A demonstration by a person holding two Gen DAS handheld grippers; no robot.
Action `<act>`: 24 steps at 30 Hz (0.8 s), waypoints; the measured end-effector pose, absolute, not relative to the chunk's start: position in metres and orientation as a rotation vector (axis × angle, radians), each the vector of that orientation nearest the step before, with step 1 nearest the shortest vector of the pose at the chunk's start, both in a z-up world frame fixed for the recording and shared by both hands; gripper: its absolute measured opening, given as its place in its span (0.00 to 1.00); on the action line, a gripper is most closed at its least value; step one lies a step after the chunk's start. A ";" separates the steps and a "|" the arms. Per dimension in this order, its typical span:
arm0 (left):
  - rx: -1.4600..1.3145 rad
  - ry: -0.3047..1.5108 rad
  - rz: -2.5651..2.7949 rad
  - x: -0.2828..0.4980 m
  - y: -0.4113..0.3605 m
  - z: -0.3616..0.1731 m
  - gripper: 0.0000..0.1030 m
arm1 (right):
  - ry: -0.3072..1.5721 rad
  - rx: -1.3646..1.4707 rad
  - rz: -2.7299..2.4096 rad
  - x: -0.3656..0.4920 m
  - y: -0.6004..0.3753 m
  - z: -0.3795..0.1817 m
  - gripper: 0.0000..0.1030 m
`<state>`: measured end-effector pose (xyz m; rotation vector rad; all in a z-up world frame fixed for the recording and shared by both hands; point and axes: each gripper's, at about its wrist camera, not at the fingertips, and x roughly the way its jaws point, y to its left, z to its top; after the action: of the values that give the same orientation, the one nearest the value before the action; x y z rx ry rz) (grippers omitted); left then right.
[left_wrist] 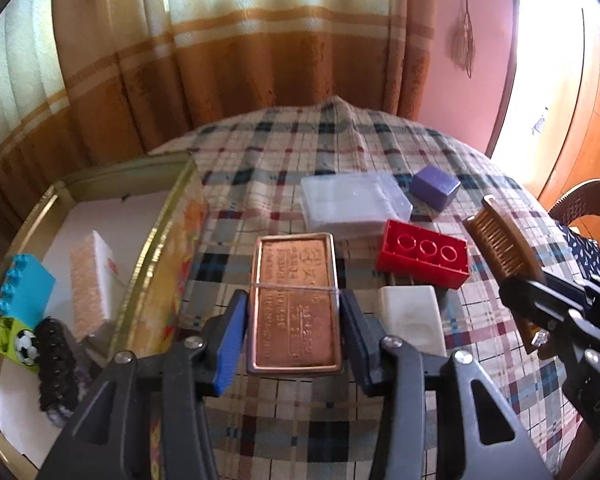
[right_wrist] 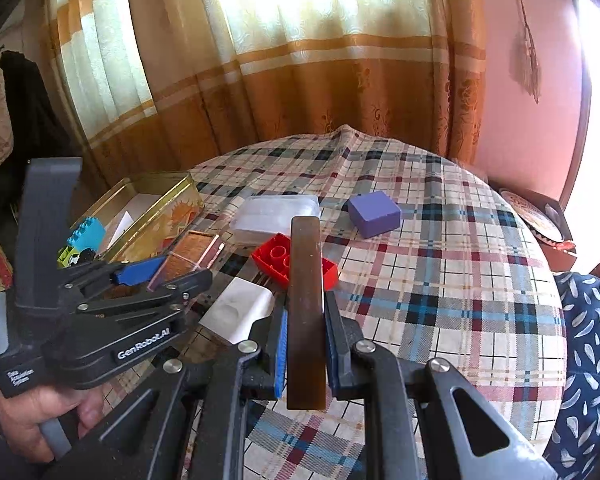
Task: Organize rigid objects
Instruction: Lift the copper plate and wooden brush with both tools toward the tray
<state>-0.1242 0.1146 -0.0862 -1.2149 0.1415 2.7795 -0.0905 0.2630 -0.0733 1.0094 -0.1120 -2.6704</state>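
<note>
Sorting midway: left tool point(left_wrist: 292, 332) clenches copper tin point(left_wrist: 294, 300), right tool point(right_wrist: 305, 344) clenches comb point(right_wrist: 306, 308); gold box point(left_wrist: 156, 240) holds several items; four wait on worktop point(right_wrist: 440, 280).

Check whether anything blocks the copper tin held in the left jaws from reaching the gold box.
Nothing visible does. The copper tin sits right beside the gold box; only the box's near wall lies between, and bare floor shows inside.
</note>
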 end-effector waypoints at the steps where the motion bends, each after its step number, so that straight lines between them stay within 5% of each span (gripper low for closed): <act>1: -1.196 0.143 2.792 -0.121 0.114 -0.084 0.44 | -0.111 1.003 -2.674 -0.089 0.263 -0.073 0.17; 24: -1.035 0.045 2.919 -0.095 0.094 -0.071 0.44 | 0.034 0.812 -2.748 -0.069 0.240 -0.058 0.17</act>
<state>-0.0953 0.0941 -0.0707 -1.0354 0.0449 2.9192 -0.0692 0.2402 -0.0582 0.8116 0.0341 -2.7484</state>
